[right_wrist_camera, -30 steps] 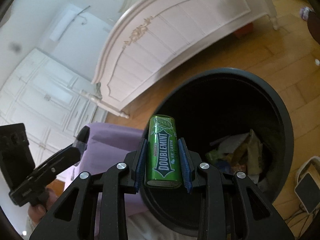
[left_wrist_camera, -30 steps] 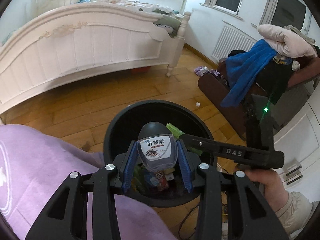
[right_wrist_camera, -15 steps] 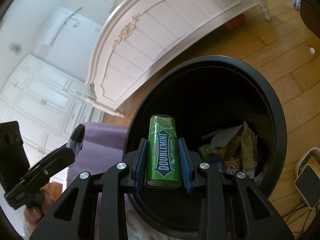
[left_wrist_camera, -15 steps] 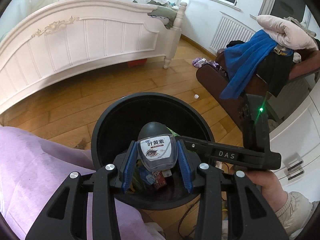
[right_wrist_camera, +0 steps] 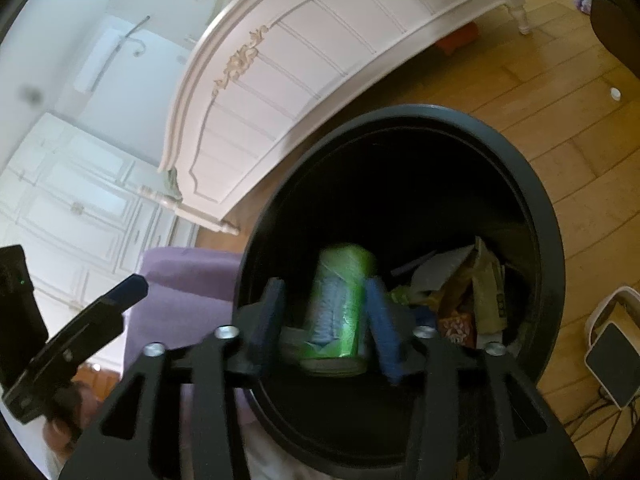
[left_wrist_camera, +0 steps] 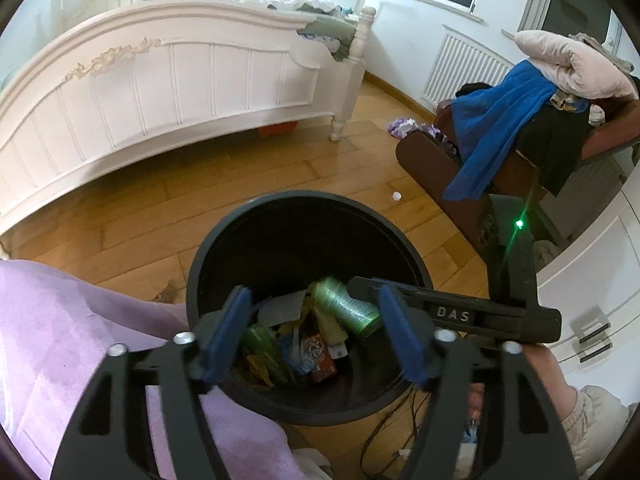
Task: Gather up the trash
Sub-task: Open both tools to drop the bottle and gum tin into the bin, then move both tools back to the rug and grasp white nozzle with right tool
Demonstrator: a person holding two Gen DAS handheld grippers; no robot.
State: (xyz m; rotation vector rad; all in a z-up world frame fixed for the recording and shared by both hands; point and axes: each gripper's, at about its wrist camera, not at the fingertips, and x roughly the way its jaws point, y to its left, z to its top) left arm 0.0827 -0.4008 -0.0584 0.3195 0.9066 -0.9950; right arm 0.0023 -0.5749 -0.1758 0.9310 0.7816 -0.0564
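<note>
A black trash bin stands on the wood floor under both grippers, with wrappers and paper at its bottom. My left gripper hovers over the bin, its jaws opening with nothing between them. I cannot pick out the eye-drop bottle among the trash. My right gripper is over the bin as well, its jaws opening. A green Doublemint tin, blurred, is slipping out between its pads. From the left wrist view the same tin shows tilted in mid-air inside the bin.
A white bed fills the far side. An armchair piled with clothes stands at the right, by white drawers. Purple cloth lies left of the bin. A small white cap and cables lie on the floor.
Both grippers have spread their jaws. The eye-drop bottle has left the left jaws. The green tin has come loose from the right pads and is dropping into the bin.
</note>
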